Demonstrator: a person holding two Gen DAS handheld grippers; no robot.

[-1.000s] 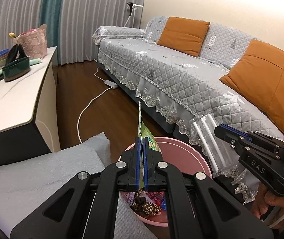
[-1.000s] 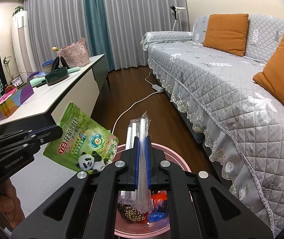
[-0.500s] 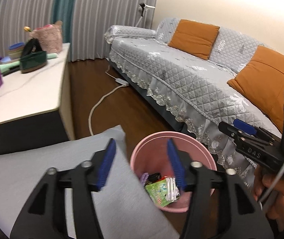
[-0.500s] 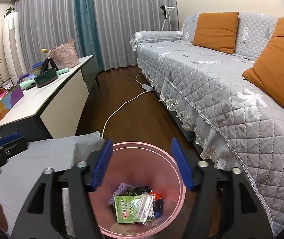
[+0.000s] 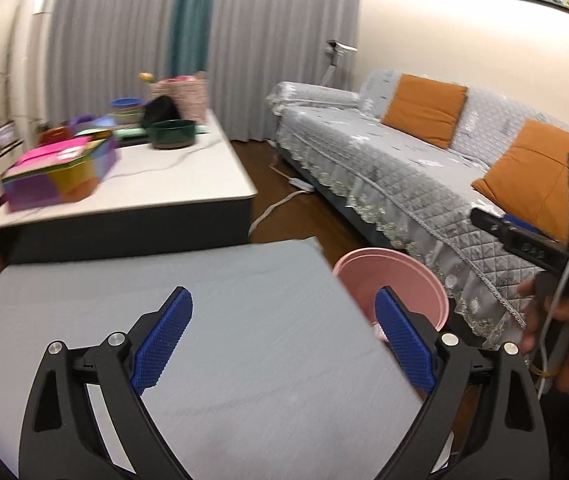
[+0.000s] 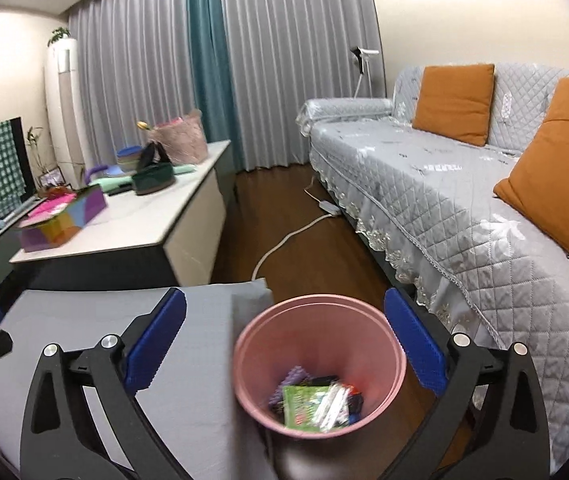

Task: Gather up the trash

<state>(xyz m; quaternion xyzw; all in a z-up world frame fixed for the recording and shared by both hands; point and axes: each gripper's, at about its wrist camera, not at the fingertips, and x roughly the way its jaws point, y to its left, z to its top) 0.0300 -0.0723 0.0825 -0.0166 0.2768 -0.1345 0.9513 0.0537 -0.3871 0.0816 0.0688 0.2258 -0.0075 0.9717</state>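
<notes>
Between your right tool's (image 6: 284,344) blue pads sits nothing at all: its jaws stand wide apart and empty, hovering right over the pink bin (image 6: 384,328), and you look straight down into it. At the bottom lies the trash (image 6: 316,404), a green packet with a clear wrapper across it and some darker scraps, blurred but plainly inside. Your left tool (image 5: 284,336) is spread just as wide and carries nothing either; it hangs over the grey mat (image 5: 212,304) on the near worktop, with the bin off to its right, past the mat's edge. So your right hand is the nearer one to the bin, and your left is nearer the mat. That mat shows bare in both views, so I'd judge any further pick lies elsewhere. Beyond it, the white worktop (image 6: 156,224) holds a coloured box (image 6: 64,220) and a dark green dish (image 6: 152,178); neither reads as litter from here.
</notes>
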